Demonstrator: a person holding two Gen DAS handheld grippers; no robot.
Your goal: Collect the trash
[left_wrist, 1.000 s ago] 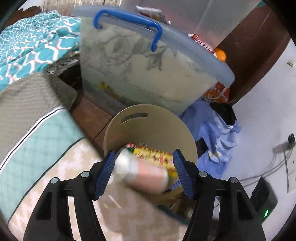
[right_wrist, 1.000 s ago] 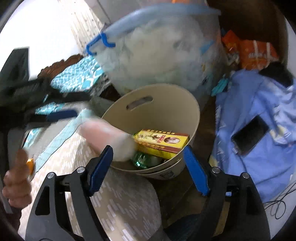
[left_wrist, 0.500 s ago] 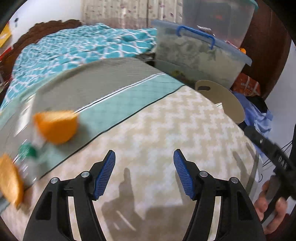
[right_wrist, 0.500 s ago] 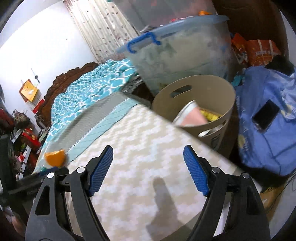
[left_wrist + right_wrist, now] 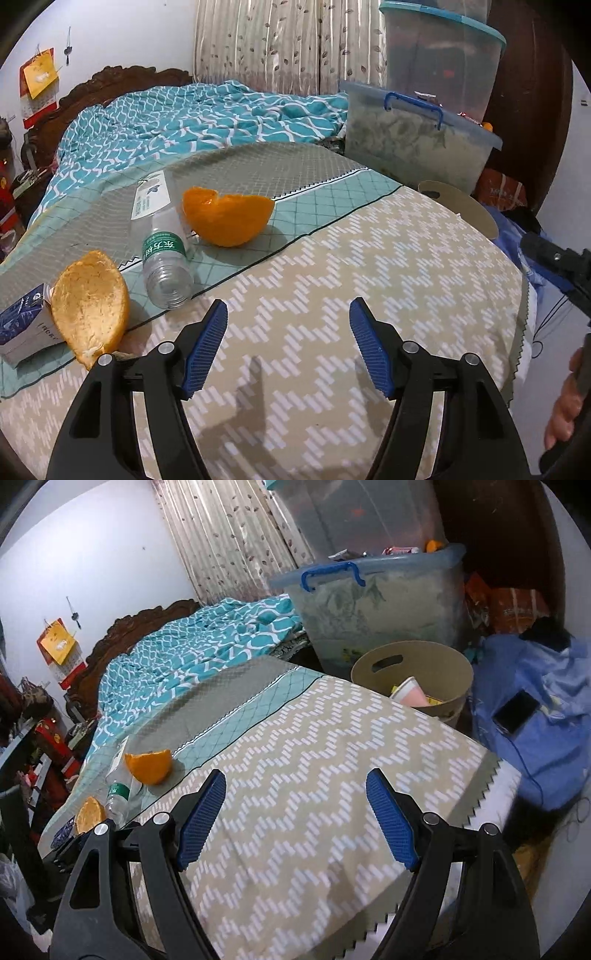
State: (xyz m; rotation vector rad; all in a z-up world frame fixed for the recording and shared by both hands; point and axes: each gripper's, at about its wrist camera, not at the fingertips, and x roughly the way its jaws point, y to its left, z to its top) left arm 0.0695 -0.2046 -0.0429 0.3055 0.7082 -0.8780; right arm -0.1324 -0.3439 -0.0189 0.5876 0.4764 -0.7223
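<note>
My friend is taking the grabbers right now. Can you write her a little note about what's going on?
Left gripper: fingers opening, nothing between them, over the bed cover.
Right gripper: open, empty.
On the bed: two orange peels, a clear plastic bottle lying on its side, a small blue carton.
Done: the tan bin beside the bed holds a pink cup and other trash.
Left: peels, bottle and carton go in the bin.
</note>
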